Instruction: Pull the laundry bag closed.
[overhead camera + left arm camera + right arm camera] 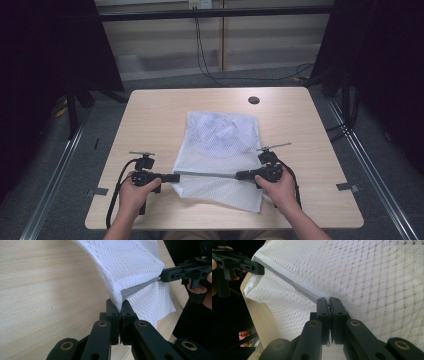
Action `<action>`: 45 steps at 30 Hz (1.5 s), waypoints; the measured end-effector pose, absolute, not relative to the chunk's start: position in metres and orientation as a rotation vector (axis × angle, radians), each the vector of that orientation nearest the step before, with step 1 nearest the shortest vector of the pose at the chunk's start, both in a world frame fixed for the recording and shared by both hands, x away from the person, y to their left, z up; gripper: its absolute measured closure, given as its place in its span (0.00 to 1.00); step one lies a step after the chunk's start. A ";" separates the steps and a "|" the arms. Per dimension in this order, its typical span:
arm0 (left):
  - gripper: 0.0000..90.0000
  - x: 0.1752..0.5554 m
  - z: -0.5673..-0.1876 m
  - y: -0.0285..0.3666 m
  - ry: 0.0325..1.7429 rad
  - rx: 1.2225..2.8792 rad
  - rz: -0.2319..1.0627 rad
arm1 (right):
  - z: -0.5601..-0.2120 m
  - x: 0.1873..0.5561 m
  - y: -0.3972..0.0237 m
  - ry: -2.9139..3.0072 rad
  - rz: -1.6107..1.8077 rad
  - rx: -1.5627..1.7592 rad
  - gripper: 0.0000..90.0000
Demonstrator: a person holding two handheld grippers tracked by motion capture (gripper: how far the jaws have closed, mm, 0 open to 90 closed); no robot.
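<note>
A white mesh bag (220,150) lies flat on the wooden table (150,115), with something white bundled inside its far half. A grey band (207,174) runs across its near part, pulled taut between both grippers. My left gripper (176,177) pinches the bag's left edge at the band; in the left gripper view the left gripper (120,305) has mesh bag (125,262) cloth between its closed jaws. My right gripper (240,175) pinches the right edge; in the right gripper view the right gripper (329,301) is closed on the grey band (287,280).
A dark round hole (253,100) sits in the table near its far edge. Cables hang beyond the table at the back. The table's near edge runs just under the person's hands (280,190).
</note>
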State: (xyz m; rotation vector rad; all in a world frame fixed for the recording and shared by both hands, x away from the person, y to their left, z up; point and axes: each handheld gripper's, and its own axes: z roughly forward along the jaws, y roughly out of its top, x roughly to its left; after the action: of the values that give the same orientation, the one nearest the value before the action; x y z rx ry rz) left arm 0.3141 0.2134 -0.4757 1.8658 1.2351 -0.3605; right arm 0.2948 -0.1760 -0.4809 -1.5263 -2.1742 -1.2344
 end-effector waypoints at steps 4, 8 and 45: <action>0.98 0.314 -0.476 0.214 1.236 1.859 -0.362 | -0.481 0.295 -0.178 -2.178 -1.243 -1.521 0.97; 0.98 0.314 -0.476 0.213 1.234 1.863 -0.370 | -0.481 0.295 -0.179 -2.175 -1.242 -1.517 0.97; 0.98 0.314 -0.476 0.214 1.228 1.873 -0.354 | -0.479 0.294 -0.189 -2.192 -1.233 -1.530 0.97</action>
State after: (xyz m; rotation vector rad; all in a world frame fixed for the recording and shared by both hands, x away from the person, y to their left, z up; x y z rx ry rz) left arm 0.3136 0.2142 -0.4763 1.8729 1.2283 -0.3544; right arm 0.2937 -0.1890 -0.4791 -1.5299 -2.1918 -1.2327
